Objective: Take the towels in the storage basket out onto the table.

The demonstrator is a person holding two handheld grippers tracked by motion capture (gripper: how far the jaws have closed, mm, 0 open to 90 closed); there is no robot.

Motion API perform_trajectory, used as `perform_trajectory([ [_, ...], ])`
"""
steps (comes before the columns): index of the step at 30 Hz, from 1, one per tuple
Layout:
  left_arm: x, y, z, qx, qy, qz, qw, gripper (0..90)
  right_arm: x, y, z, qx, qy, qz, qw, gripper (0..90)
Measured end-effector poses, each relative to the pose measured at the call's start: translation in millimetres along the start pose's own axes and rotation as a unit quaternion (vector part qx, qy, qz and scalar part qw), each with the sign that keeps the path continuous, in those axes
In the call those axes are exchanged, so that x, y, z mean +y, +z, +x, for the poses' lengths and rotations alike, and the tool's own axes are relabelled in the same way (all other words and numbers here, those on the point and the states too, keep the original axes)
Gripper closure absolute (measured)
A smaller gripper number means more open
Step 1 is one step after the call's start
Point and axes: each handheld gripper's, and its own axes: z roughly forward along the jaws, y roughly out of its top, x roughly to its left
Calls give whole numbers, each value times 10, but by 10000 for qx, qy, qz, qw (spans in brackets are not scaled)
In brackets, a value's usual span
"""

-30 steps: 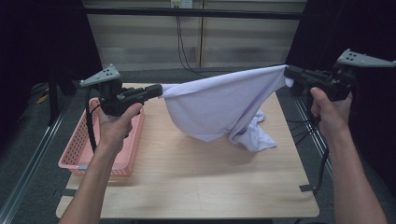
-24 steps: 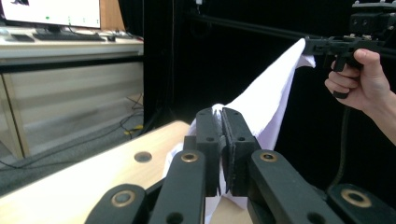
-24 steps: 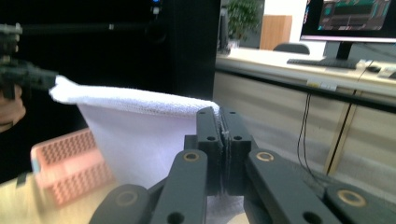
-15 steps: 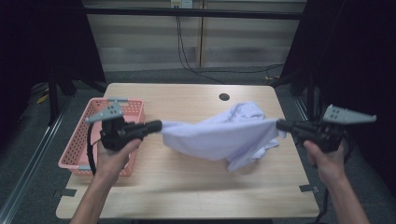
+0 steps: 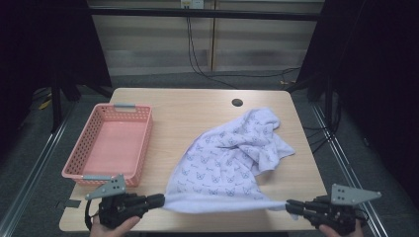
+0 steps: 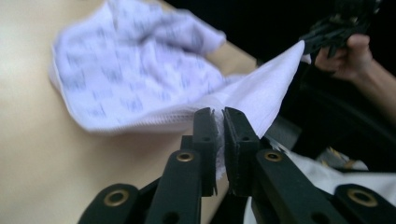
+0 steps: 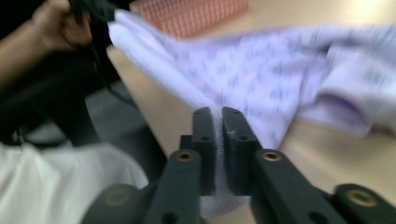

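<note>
Towel (image 5: 232,158), pale lilac terry with a small printed motif, lies rumpled on my wooden table (image 5: 197,113); its near hem is stretched taut between my left gripper (image 5: 157,200) and right gripper (image 5: 292,204), each pinching a corner. Pink lattice basket (image 5: 84,170) at left.

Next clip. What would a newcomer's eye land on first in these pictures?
First the pale printed towel, its near edge stretched along the table's front edge between the left gripper and the right gripper, each shut on a corner, with the rest lying crumpled toward the far right of the wooden table. Next the pink basket, sitting at the table's left side with nothing visible in it.
</note>
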Motion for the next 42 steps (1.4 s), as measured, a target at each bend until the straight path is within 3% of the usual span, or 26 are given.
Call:
perform_trajectory([
  [2,-121,27,29,-99,-126,85,9998,736,-125,29,29,65,142,113,9998,714],
  [4,-174,41,82,98,-262,169,9995,702,-169,50,20,99,155,149,9997,676],
  [7,-158,112,206,95,-324,189,9992,689,-139,126,-60,-61,151,173,9997,657],
  [9,-93,257,276,194,-362,374,9985,696,-94,231,-158,-185,142,277,9993,670],
  [10,-47,345,305,113,-312,451,9984,704,-73,308,-219,-243,92,370,9990,684],
  [11,14,461,342,4,-133,499,9987,704,-51,398,-282,-345,45,515,9981,694],
  [12,47,530,368,25,-76,534,9985,705,-27,513,-385,-325,94,614,9975,729],
  [13,92,619,420,84,-88,678,9976,706,-11,579,-444,-324,127,630,9974,740],
  [17,208,900,664,43,-163,845,9963,726,69,847,-680,-439,131,965,9943,774],
  [18,234,960,714,163,-115,907,9957,730,81,899,-734,-501,138,1017,9935,781],
  [19,252,1023,770,165,-202,951,9951,734,90,953,-794,-558,130,1043,9929,780],
  [23,243,1199,910,263,-239,1138,9929,733,146,1182,-960,-759,161,1159,9902,751],
  [26,195,1197,938,444,-183,1277,9906,731,197,1331,-1032,-838,162,1174,9894,699],
  [30,124,1103,970,496,-200,1330,9897,722,216,1500,-1110,-1007,112,1233,9872,588],
  [34,72,1016,940,574,-126,1340,9892,724,192,1527,-1055,-1098,-110,1320,9851,570],
  [36,43,982,921,568,-122,1367,9889,755,170,1494,-1029,-1145,-224,1349,9840,637],
  [38,27,951,885,618,-56,1454,9874,782,150,1429,-1007,-1189,-285,1439,9820,848],
  [41,-6,930,782,567,-17,1574,9859,801,92,1277,-1014,-1066,-73,1512,9827,886],
  [42,-37,907,755,525,-91,1586,9859,822,74,1209,-1001,-1144,-98,1591,9806,887],
])
